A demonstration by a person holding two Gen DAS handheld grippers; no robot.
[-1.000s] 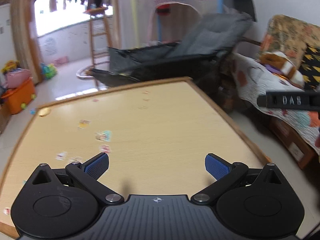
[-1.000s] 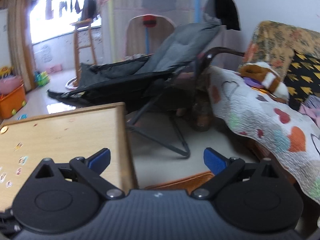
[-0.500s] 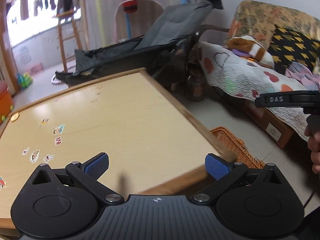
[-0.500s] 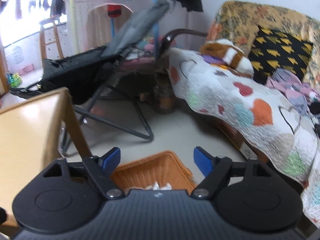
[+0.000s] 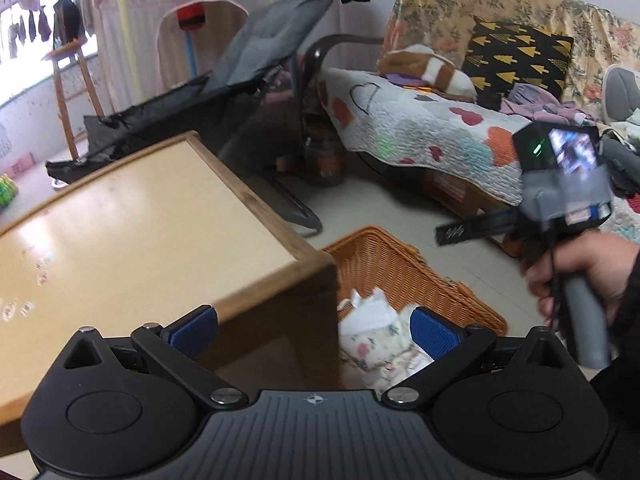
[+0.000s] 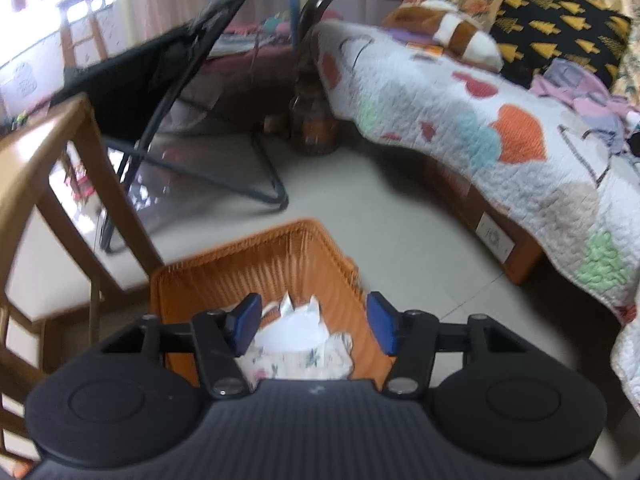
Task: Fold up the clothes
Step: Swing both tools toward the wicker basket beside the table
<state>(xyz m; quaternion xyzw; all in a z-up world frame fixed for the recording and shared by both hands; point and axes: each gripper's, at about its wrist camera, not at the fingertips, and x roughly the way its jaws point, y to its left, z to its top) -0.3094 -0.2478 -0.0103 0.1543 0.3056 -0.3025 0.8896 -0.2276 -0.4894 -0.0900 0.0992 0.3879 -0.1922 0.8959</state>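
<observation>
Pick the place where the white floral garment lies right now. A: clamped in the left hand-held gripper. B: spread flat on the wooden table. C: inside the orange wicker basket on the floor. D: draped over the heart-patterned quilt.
C: the white floral garment sits bunched inside the orange wicker basket on the floor beside the wooden table, and neither open hand-held gripper touches it.

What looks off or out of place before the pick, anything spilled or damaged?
Nothing stands out. The floral garment lies crumpled inside the orange basket on the floor beside the table, nothing spilled. Both claws, left and right, are open and empty.
</observation>
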